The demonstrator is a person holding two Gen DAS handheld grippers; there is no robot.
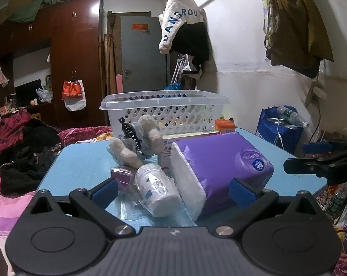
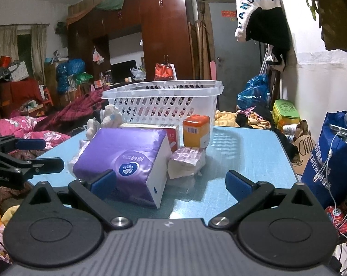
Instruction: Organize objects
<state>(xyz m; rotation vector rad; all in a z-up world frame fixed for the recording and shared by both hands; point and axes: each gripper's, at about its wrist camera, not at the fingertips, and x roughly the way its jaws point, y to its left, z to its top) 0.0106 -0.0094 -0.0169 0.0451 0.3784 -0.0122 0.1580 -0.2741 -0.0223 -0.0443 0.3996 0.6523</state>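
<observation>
left wrist: white bottle (image 1: pixel 157 189) lies flat, cap toward camera.

Home bedrm: wardrobe (image 2: pixel 164 34), bedding (image 2: pixel 24 126).

White hanging garment (image 1: pixel 180 23) reads "DANGROU"; tissue pack (image 2: pixel 125 158) logo illegible.

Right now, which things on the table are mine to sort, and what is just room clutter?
For the job: basket, tissue pack, white bottle, plush toy, hair clip, orange box, flat box.

Lying about: hanging clothes, blue bag, bedding.
</observation>
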